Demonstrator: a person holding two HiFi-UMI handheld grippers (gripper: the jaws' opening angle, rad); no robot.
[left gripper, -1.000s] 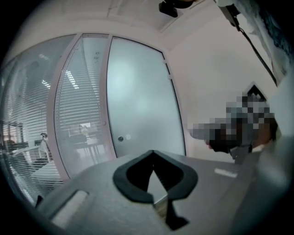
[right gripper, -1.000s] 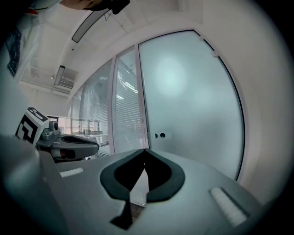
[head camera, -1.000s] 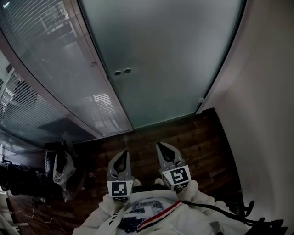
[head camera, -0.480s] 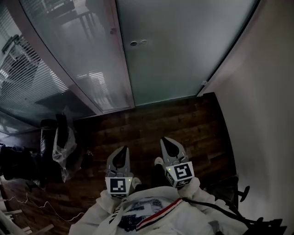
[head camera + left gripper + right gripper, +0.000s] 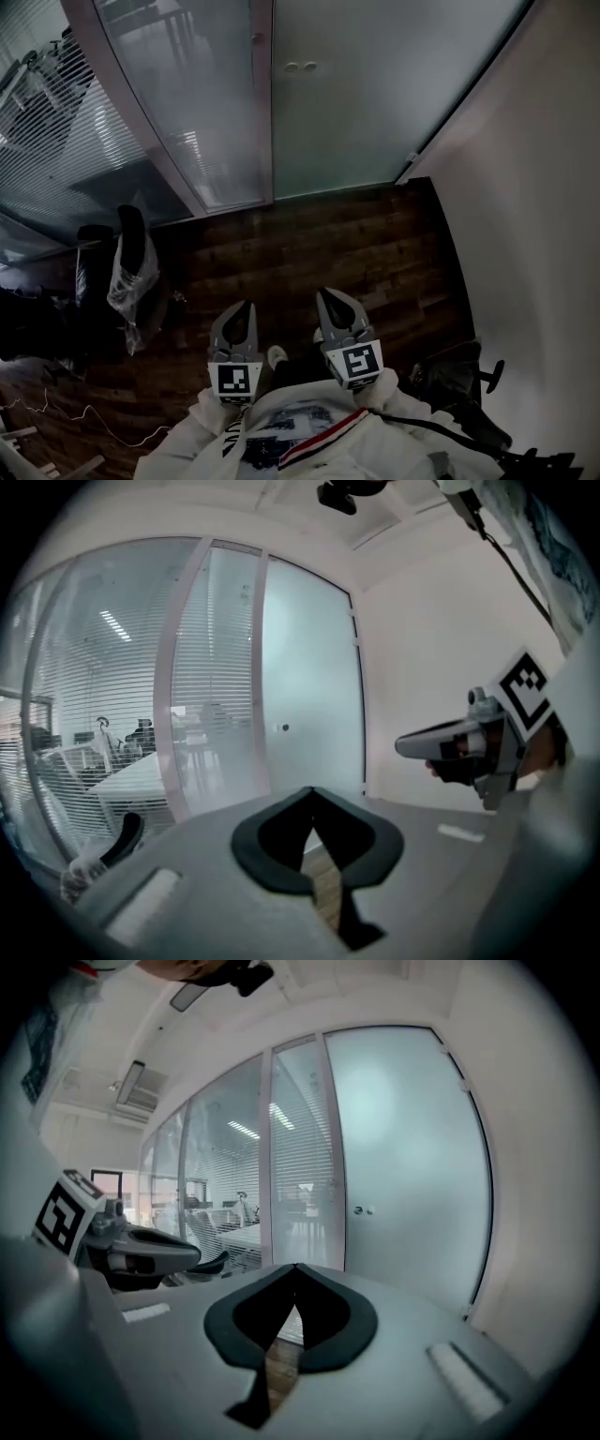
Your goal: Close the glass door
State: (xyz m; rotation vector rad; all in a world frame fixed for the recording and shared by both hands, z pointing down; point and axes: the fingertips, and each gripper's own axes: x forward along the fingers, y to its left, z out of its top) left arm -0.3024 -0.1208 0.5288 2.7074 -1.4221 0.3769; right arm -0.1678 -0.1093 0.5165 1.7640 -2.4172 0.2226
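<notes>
We judge the glass door [image 5: 375,94] closed (flush with its frame); left gripper [image 5: 241,307] and right gripper [image 5: 325,295] sit pinched together, empty.

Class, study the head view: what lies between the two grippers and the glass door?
Only bare wood floor lies between the left gripper, the right gripper and the glass door. The head view shows this.
</notes>
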